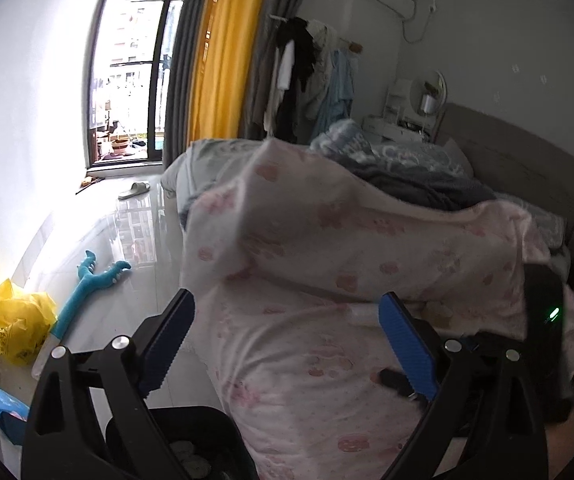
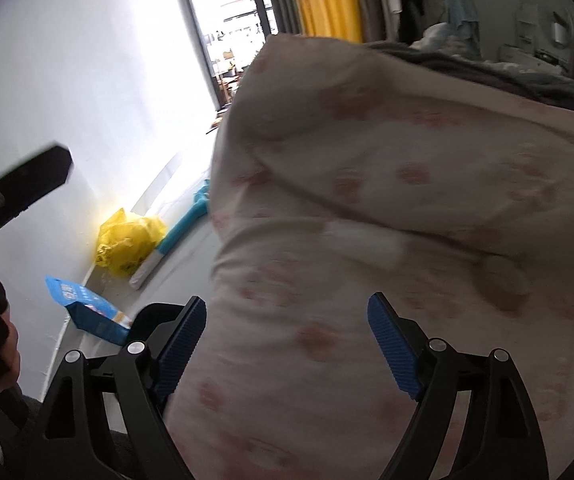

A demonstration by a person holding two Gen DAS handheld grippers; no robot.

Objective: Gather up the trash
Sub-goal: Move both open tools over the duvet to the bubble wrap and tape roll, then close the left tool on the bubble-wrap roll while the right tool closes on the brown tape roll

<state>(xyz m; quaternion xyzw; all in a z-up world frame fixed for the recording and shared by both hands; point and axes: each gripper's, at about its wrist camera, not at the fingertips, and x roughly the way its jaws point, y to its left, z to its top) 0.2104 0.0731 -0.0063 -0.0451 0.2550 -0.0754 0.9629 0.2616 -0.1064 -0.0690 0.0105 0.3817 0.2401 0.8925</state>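
left tongs [image 1: 287,340]: wide open from what I see, nothing between the blue pads [image 1: 407,348], just hanging over the bed edge
right tongs [image 2: 287,344]: also spread apart and empty, pointing at the quilt, view is pretty blurry
quilt [image 1: 367,272]: pale pink with a pink print, bunched up, fills the middle and right of both views
trash: a white crumpled wad [image 2: 363,240] lies on the quilt right of centre in the right view, with a tan scrap [image 2: 507,284] near it lower right; can't tell what either is
bin [image 1: 191,440]: dark, bottom centre of the left view, pale bits inside
yellow bag [image 1: 15,324]: on the floor [image 1: 135,280] by the wall, lower left
blue toy [image 1: 87,284]: just beside the bag on the floor
blue packet [image 2: 87,312]: lower left, near the bag
slipper [image 1: 135,190]: on the floor by the window, left of centre
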